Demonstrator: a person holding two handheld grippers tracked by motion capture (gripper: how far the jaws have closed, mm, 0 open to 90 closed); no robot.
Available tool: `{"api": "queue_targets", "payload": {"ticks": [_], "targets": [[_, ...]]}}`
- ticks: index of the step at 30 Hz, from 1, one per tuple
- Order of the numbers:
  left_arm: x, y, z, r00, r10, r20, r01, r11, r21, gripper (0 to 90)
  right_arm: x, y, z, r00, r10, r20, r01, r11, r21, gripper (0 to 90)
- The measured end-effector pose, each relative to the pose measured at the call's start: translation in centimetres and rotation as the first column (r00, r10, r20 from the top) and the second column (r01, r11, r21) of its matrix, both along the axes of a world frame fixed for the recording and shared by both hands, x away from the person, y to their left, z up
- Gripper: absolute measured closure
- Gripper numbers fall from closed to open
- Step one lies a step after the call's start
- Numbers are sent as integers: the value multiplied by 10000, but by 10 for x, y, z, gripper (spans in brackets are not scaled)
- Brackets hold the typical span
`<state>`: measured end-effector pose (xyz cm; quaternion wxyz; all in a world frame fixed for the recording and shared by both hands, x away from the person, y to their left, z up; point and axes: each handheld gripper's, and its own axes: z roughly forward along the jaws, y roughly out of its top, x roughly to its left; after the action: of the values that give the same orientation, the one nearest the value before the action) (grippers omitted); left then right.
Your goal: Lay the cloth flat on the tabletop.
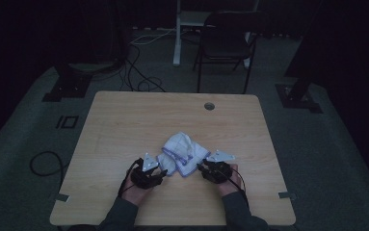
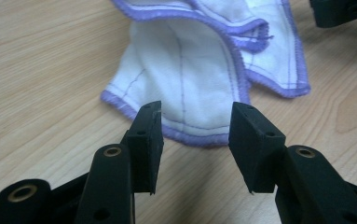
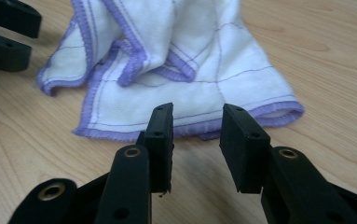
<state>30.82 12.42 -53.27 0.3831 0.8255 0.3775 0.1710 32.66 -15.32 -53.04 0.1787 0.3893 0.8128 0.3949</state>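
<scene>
Both sets of tongs are parted here, nothing between them. The left gripper (image 2: 195, 140) has its jaws spread moderately, empty, tips lined up just short of the purple-hemmed near edge of the white cloth (image 2: 199, 70). The right gripper (image 3: 195, 140) mirrors it, jaws a little apart, also empty, aimed at the hem of the cloth's nearer right corner, close but not touching as far as I can tell. From the high view, the left gripper (image 1: 160, 172) and right gripper (image 1: 200, 167) sit at the near side of the wooden table (image 1: 124, 125), with the cloth (image 1: 184, 154) crumpled between and just beyond them, near the table's middle. The risks, as I read them: the cloth lies bunched in overlapping folds, so a closing jaw could catch two layers rather than a single hem, and the piece would not open out cleanly. A jaw coming in too low could also push the flat edge along the smooth wood instead of getting under it.
</scene>
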Motion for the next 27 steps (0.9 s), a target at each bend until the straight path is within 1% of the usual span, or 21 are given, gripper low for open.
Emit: {"api": "queue_targets", "payload": {"ticks": [4, 6, 7, 12, 16, 18, 20, 21, 23, 25, 27], "targets": [[0, -6, 0, 9997, -224, -14, 224, 9997, -6, 546, -1, 5, 0, 9999, 118, 15, -118, 9999, 16, 636], [0, -8, -1, 9997, -259, -30, 259, 9997, 25, 542, -1, 6, 0, 9999, 146, 12, -146, 9999, 4, 630], [0, -12, -2, 9994, -344, -57, 344, 9994, 77, 540, -2, 9, -1, 9997, 224, 5, -224, 9997, 25, 624], [-1, -20, -5, 9982, -598, -98, 601, 9979, 234, 530, -3, 18, -2, 9989, 471, 35, -471, 9989, -53, 614], [0, -24, -8, 9980, -598, -178, 606, 9973, 424, 532, -6, 25, -3, 9976, 688, 45, -687, 9976, -96, 613], [1, -26, -9, 9987, -477, -166, 486, 9970, 602, 562, -7, 29, -4, 9967, 806, 41, -805, 9966, -146, 613], [2, -26, -9, 9993, -364, -102, 370, 9970, 683, 608, -8, 33, -5, 9958, 919, 37, -918, 9956, -176, 613], [2, -26, -9, 9995, -310, -80, 315, 9969, 724, 637, -9, 35, -5, 9951, 986, 30, -985, 9949, -198, 613], [4, -24, -8, 9998, -180, -35, 182, 9964, 826, 730, -10, 40, -7, 9935, 1141, 32, -1140, 9931, -267, 614], [6, -23, -8, 9999, -86, -84, 92, 9969, 780, 807, -10, 44, -8, 9920, 1264, 64, -1261, 9914, -355, 615], [8, -21, -8, 9999, -64, -132, 73, 9971, 757, 843, -10, 48, -8, 9909, 1344, 38, -1341, 9902, -402, 614]]}}
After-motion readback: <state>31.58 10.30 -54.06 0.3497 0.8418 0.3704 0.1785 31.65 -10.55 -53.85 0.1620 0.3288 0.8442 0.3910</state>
